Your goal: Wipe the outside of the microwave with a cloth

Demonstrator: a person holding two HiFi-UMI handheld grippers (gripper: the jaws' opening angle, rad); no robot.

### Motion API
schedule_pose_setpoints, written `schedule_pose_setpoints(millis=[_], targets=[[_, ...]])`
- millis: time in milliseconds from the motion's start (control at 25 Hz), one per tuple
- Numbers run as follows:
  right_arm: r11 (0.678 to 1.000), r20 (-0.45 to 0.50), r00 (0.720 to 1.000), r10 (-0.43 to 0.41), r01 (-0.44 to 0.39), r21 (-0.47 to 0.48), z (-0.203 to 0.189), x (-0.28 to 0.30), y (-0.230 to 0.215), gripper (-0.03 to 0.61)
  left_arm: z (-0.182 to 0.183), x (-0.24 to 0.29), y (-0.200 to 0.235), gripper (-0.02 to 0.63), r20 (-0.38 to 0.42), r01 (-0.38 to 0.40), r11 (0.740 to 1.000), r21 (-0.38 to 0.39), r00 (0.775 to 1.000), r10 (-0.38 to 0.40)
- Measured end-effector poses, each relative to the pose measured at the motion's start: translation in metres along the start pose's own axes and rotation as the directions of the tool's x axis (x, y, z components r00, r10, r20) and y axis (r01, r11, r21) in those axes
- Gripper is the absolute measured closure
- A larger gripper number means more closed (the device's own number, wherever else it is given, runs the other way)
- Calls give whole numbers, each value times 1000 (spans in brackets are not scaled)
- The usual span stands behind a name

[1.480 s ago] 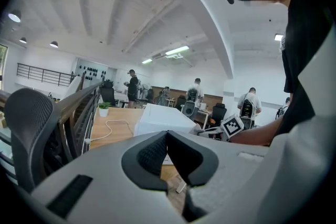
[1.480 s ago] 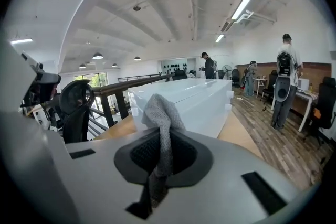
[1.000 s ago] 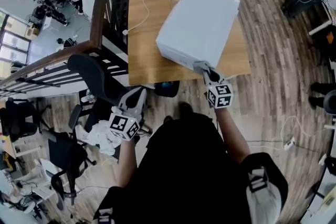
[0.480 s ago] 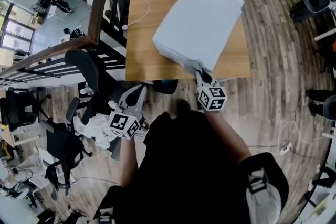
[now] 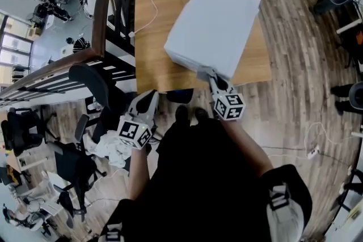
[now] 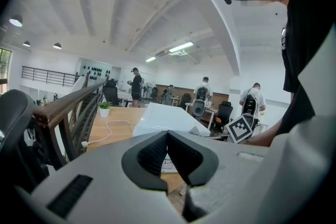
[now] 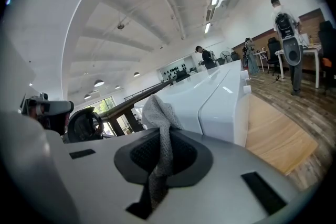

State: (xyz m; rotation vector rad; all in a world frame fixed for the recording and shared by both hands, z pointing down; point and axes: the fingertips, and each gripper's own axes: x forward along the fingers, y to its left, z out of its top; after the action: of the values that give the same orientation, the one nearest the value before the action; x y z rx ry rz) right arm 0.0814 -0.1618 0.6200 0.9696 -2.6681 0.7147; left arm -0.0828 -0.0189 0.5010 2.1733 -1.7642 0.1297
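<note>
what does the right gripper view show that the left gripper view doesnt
Only the right gripper view: the grey cloth pinched in the right gripper, with the microwave close behind it.

Only the left gripper view: the left gripper, jaws together on nothing, plus the potted plant, the white cable and the railing.

Both: the white microwave on the wooden table, and people standing in the office behind.

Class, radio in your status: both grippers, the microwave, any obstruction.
Left gripper shut, empty, off the table. Right gripper shut on cloth, at microwave near corner. Cable beside it, not blocking.
</note>
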Motion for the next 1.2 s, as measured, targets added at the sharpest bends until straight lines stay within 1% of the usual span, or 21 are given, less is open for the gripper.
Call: schedule_pose_setpoints(millis=[280,600,720,840,1200], targets=[[998,14,999,-49,49,48,3,15,14,563,8,11,11,612,-9,126,992,22,992,-126],[991,48,993,-105,100,89,4,30,27,563,6,7,37,612,-26,192,981,17,981,-191],[988,52,991,-121,115,106,4,36,30,563,4,6,43,612,-27,222,975,26,975,-221],[986,44,991,-124,118,119,5,43,36,562,4,6,44,612,-34,249,968,25,968,-248],[982,38,995,-96,88,169,8,75,61,561,-2,-2,43,612,-41,302,953,16,953,-302]])
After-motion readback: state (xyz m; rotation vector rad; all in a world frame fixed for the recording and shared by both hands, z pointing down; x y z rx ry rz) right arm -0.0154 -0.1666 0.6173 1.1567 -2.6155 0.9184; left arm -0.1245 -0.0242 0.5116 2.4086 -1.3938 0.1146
